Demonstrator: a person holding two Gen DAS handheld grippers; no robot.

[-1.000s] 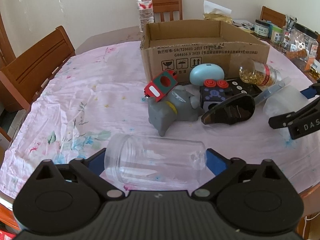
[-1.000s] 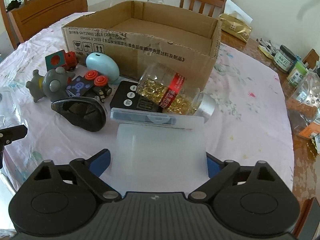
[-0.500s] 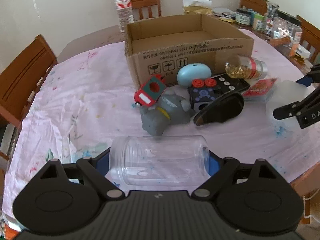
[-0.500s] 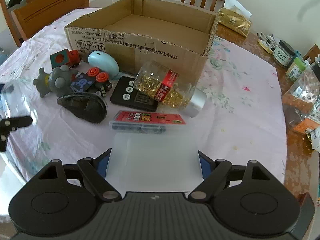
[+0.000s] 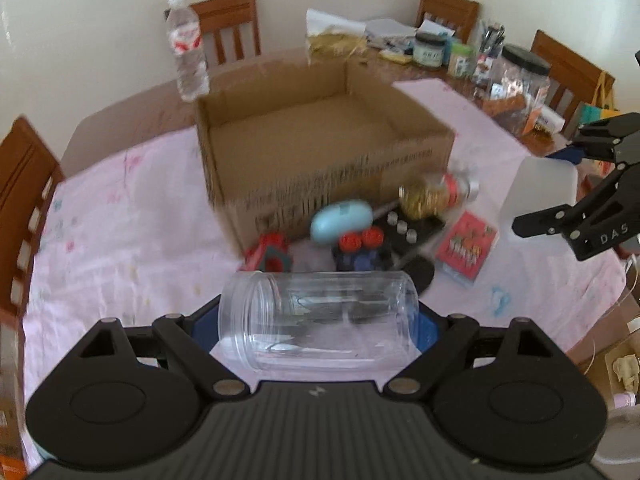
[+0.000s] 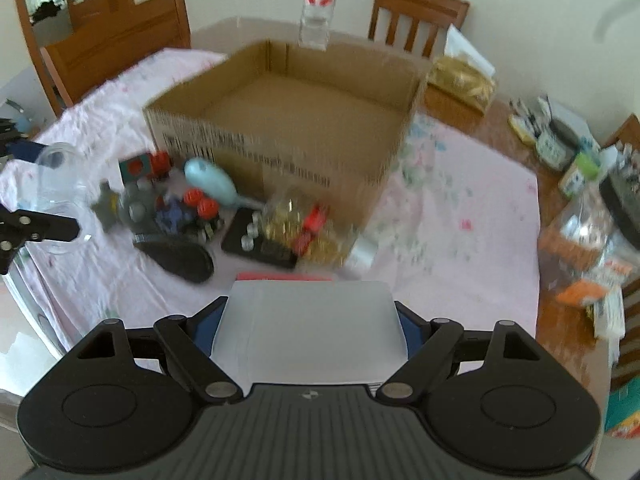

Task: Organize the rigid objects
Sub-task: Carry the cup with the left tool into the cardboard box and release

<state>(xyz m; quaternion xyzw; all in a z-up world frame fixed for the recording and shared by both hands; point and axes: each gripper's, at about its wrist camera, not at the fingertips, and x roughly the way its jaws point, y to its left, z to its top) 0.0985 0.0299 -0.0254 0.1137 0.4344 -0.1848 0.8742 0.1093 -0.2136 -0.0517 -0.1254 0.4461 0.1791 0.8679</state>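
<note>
Holding one container in each gripper above the desk.
Left view: left gripper jaws wide, clamping one clear jar endwise; one cardboard box; toys behind the jar half hidden, blurred. Right view: right gripper jaws grip one white tub; one red packet mostly hidden.

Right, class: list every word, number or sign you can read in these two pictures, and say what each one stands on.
"DAS": white letters on the black right gripper holding the frosted plastic box.
Brown cardboard box: black print, blurred.
Red flat packet: blurred.
Clear water bottle, red label: unreadable.
Dark-lidded jar: too small.
</note>
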